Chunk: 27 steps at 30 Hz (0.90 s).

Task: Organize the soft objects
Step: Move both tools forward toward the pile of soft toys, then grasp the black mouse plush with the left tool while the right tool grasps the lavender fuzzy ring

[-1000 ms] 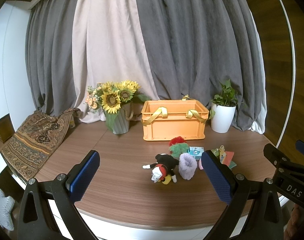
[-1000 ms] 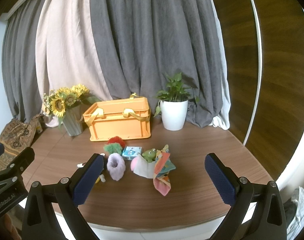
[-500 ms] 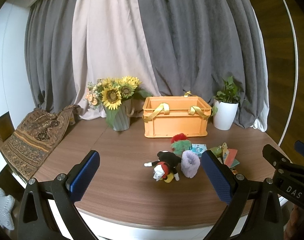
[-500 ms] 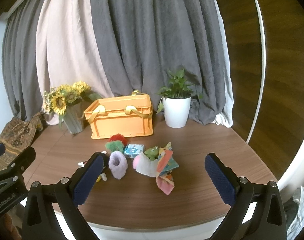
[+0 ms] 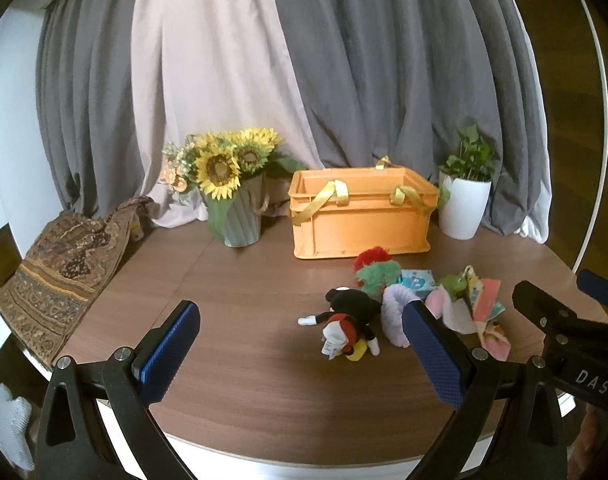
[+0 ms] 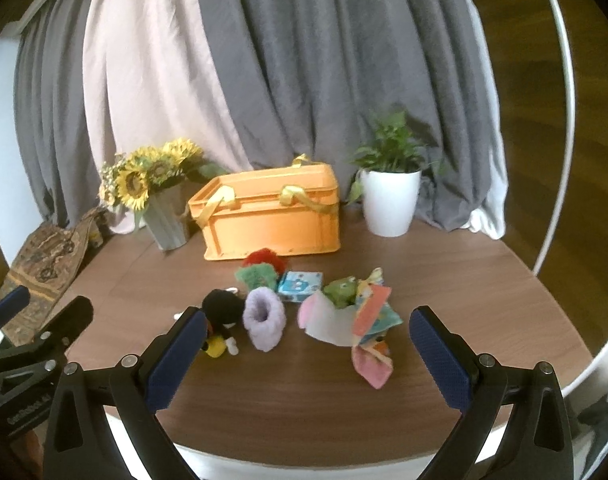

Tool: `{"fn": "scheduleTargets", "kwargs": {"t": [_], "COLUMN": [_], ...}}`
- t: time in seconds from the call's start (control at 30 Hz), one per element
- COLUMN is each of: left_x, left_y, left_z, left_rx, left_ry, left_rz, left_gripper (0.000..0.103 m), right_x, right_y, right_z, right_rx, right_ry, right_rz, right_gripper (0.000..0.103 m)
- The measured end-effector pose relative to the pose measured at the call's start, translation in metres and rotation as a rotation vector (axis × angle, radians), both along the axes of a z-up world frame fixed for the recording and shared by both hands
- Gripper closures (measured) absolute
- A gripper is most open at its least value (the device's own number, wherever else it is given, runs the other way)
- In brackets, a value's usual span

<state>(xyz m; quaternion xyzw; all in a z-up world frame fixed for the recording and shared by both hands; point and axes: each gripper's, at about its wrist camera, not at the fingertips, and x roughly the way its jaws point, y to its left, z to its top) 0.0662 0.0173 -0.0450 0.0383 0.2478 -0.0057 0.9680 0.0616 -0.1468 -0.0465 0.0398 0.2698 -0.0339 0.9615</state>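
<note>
Left gripper (image 5: 299,356): jaws wide apart, holding nothing, above the table (image 5: 243,280) edge.
Right gripper (image 6: 308,356): jaws wide apart, holding nothing.
Soft toys: mouse (image 5: 348,320) and purple sock (image 6: 263,320) lie ahead between the pads; cloth book (image 6: 368,320) nearer the right gripper.
Crate (image 5: 360,216): beyond the toys.

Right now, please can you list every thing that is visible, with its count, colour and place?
crate: 1, orange with yellow handles, back centre of table
sunflower vase: 1, grey, left of crate
potted plant: 1, white pot, right of crate
patterned cloth: 1, brown, table's left edge
mouse plush: 1, black and red, front of pile
fuzzy slipper: 1, lilac, beside plush
red-green plush: 1, before crate
small box: 1, blue
frog toy with cloth book: 1, green and pink, right of pile
table: 1, brown wood
left hand-held gripper: 1, open
right hand-held gripper: 1, open
</note>
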Motion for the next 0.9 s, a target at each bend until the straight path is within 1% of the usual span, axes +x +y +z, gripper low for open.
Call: {"fn": "scheduleTargets", "kwargs": {"t": [0.07,0.1,0.13,0.23,0.27,0.4,0.57,0.77,0.87,0.9], "left_x": [0.011,0.017,0.022,0.037,0.041,0.061,0.08,0.102,0.111,0.115], "left_y": [0.001,0.002,0.002,0.003,0.004,0.001,-0.003,-0.007,-0.008,-0.008], "left_z": [-0.007,-0.01,-0.014,-0.027,-0.029,-0.047,-0.068,-0.091,-0.1,-0.104], "left_rx": [-0.002,-0.006,-0.007,-0.003,-0.004,0.002,0.012,0.016,0.007,0.004], "left_ry": [0.022,0.034,0.043,0.069,0.073,0.113,0.16,0.215,0.237,0.248], "left_rz": [-0.014,-0.025,-0.033,-0.062,-0.07,-0.129,-0.181,-0.243,-0.262,-0.274], "left_gripper": [0.001,0.003,0.006,0.009,0.01,0.015,0.02,0.025,0.03,0.033], "right_x": [0.009,0.015,0.021,0.041,0.047,0.07,0.093,0.116,0.126,0.129], "right_y": [0.003,0.005,0.006,0.01,0.012,0.017,0.021,0.028,0.031,0.032], "right_z": [-0.005,-0.008,-0.01,-0.021,-0.024,-0.041,-0.062,-0.086,-0.097,-0.1], "right_rx": [0.008,0.013,0.017,0.036,0.04,0.048,0.057,0.072,0.069,0.07], "right_ry": [0.009,0.017,0.025,0.062,0.074,0.128,0.194,0.259,0.289,0.298], "right_rz": [0.011,0.018,0.023,0.037,0.04,0.056,0.062,0.079,0.084,0.085], "right_gripper": [0.001,0.002,0.005,0.009,0.012,0.017,0.026,0.034,0.038,0.038]}}
